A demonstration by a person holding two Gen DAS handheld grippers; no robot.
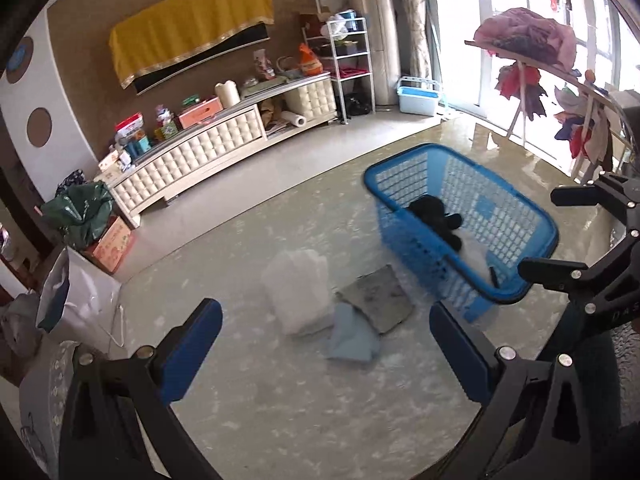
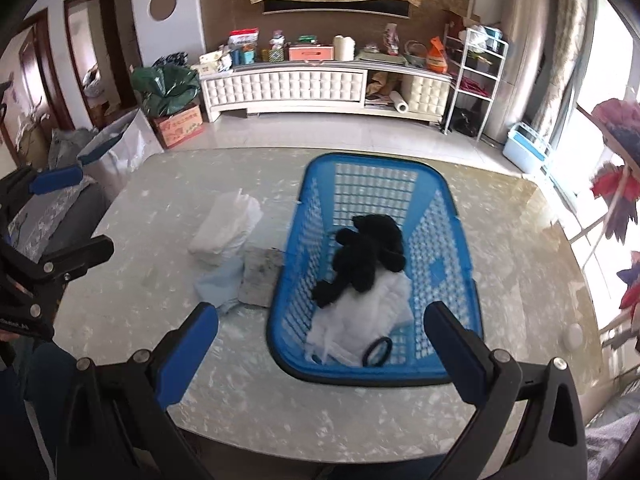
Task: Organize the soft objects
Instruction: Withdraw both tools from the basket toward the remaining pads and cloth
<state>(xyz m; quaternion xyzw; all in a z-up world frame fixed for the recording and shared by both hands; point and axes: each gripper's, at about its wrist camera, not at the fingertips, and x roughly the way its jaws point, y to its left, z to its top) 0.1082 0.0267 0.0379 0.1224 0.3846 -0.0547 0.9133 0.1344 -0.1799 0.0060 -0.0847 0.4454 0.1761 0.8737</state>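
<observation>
Both jaws are spread and empty on the left hand-held gripper and right hand-held gripper. Three cloths, white, pale blue and grey, lie on the surface beside the blue basket; one is judged next for pinching and transfer.
</observation>
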